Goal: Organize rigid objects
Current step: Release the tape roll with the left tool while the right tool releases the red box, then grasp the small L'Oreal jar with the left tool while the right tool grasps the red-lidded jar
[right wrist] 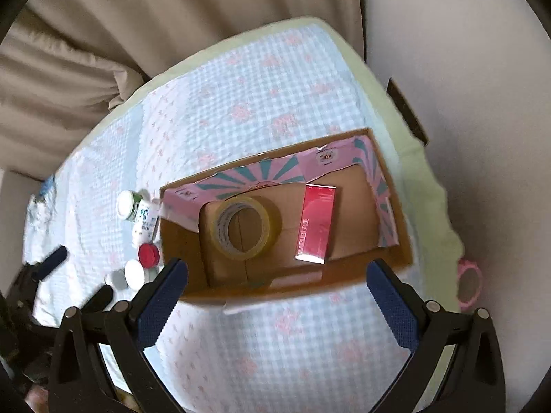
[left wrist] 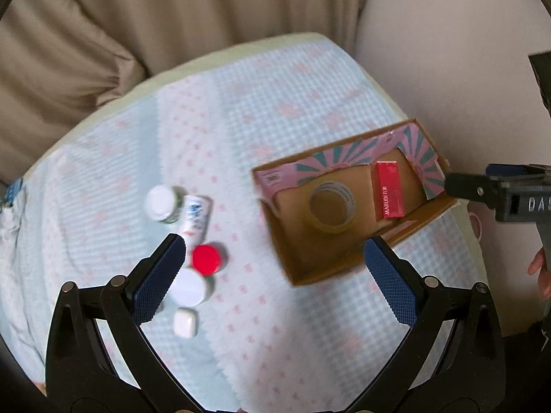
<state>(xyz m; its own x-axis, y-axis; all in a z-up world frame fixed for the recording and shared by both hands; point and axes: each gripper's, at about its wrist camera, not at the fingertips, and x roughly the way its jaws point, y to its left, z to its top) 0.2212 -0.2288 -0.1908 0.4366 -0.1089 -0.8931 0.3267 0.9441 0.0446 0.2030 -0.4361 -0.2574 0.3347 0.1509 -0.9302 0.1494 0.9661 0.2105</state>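
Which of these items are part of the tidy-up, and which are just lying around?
Job: cardboard box; tape roll and red carton inside it; red-capped jar, white-lidded jars, tube, small white case outside.

Lying about: pink ring, curtain.

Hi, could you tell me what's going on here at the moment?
A person holding two grippers is tidying small items into a cardboard box on a quilted cloth. A tape roll and a red carton already lie inside. The left gripper, open and empty, hovers near the items outside the box: a red-capped jar, white-lidded jars and a tube. The right gripper, also open and empty, hangs at the box's near edge.
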